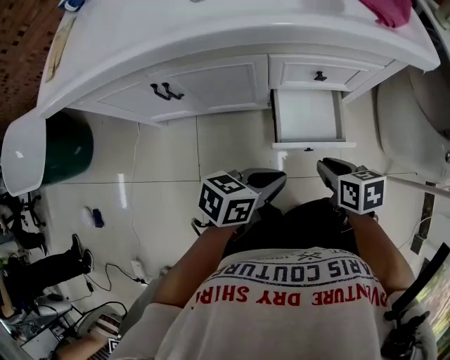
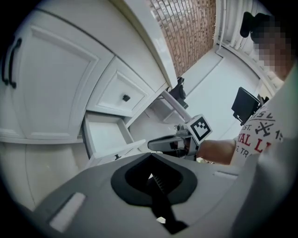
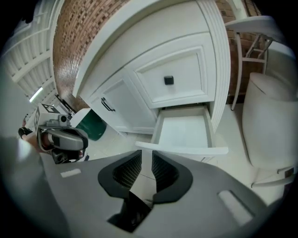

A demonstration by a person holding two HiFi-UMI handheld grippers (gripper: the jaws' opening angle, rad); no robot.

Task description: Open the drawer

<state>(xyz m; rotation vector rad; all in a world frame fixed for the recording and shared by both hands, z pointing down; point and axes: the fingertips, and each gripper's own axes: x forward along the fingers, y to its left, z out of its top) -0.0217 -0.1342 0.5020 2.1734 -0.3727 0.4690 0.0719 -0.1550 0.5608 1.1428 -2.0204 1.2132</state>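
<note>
The white vanity's lower drawer (image 1: 307, 116) stands pulled out and empty, its front panel (image 1: 313, 145) over the tiled floor. It also shows in the left gripper view (image 2: 104, 135) and the right gripper view (image 3: 184, 132). The upper drawer with a black knob (image 1: 320, 75) is closed. Both grippers hang near my body, well back from the drawer and touching nothing. My left gripper (image 1: 276, 181) (image 2: 151, 175) has its pads together with nothing in them. My right gripper (image 1: 325, 169) (image 3: 146, 162) shows a narrow gap between its pads, with only floor visible through it.
Cabinet doors with black handles (image 1: 166, 91) are left of the drawers. A dark green bin (image 1: 67, 148) stands by the vanity's left end, a white toilet (image 1: 415, 119) at the right. Pink cloth (image 1: 390, 10) lies on the counter. Cables and a person's shoes (image 1: 42, 264) occupy the lower left.
</note>
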